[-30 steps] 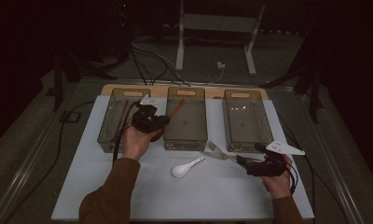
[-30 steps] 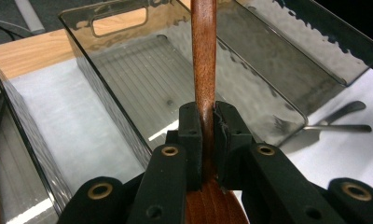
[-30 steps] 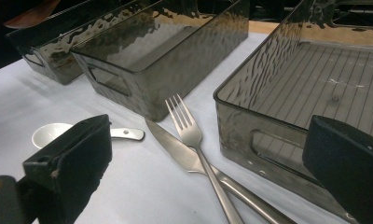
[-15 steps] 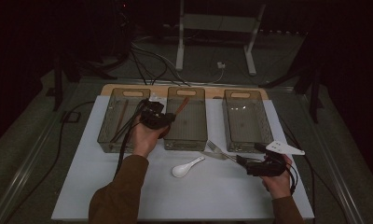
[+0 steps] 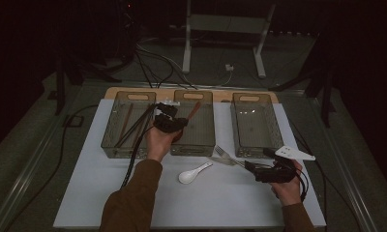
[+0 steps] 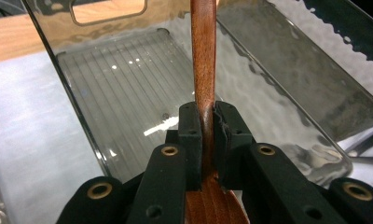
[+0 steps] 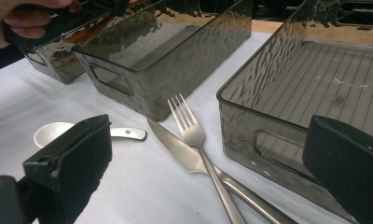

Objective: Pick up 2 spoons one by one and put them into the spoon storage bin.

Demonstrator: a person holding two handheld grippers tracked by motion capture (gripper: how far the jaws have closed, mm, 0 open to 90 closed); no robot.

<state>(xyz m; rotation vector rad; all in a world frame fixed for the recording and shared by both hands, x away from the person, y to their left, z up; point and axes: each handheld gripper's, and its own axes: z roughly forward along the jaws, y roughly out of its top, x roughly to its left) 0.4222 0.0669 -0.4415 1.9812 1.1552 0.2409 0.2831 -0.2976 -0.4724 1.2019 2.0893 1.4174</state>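
My left gripper (image 5: 178, 123) hangs over the middle clear bin (image 5: 201, 145) and is shut on a brown wooden spoon (image 5: 194, 110). In the left gripper view the jaws (image 6: 206, 116) clamp the wooden spoon (image 6: 204, 56) by its handle above the ribbed floor of the bin (image 6: 128, 79). My right gripper (image 5: 253, 167) rests low on the white mat, open wide. Between and ahead of its fingers (image 7: 208, 140) lie a steel fork (image 7: 194, 135) and a knife (image 7: 173, 142), crossed beside the right bin (image 7: 278, 107). A white ceramic spoon (image 5: 194, 172) lies on the mat.
The left bin (image 5: 115, 145) holds several dark chopsticks (image 5: 133, 126). The right bin (image 5: 274, 140) shows a bare ribbed floor. A wooden board (image 5: 215, 94) lies behind the bins. Cables and a stand's feet (image 5: 220, 58) lie beyond the table.
My left gripper has carried the wooden spoon rightward, from the left bin's edge to over the middle bin. The right gripper has stayed put.
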